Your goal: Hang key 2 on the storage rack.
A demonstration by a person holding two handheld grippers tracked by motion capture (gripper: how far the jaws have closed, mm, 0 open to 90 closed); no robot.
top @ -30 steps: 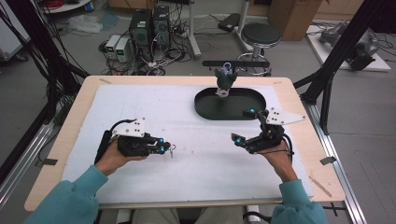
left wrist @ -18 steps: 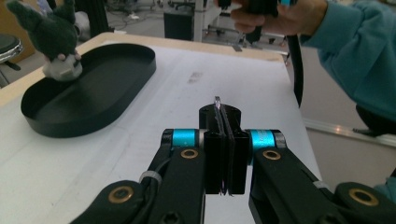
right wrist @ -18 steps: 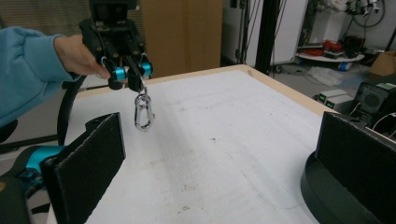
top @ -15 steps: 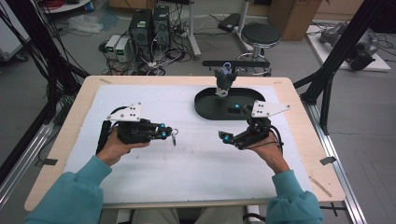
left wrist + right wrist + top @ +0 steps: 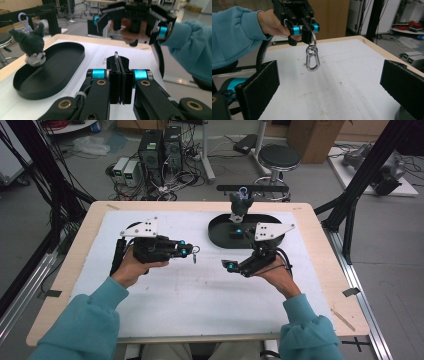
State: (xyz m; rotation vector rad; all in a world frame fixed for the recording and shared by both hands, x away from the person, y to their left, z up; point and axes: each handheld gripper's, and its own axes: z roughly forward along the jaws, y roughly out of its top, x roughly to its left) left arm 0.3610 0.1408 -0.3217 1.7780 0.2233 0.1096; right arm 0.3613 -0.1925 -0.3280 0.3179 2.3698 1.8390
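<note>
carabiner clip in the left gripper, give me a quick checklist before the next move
1. Left gripper shut on the ring above the carabiner clip: ok, jaws closed in the left gripper view.
2. Clip hangs free, off the white mat: ok.
3. Right gripper open and empty, ready to take the clip: ok, its pads stand wide apart in its own view.
4. Right gripper lined up on the clip: ok, the clip hangs between its pads, farther off.
5. Plush toy standing in the black tray: ok.
6. Clip's gate closed: cannot tell.
</note>
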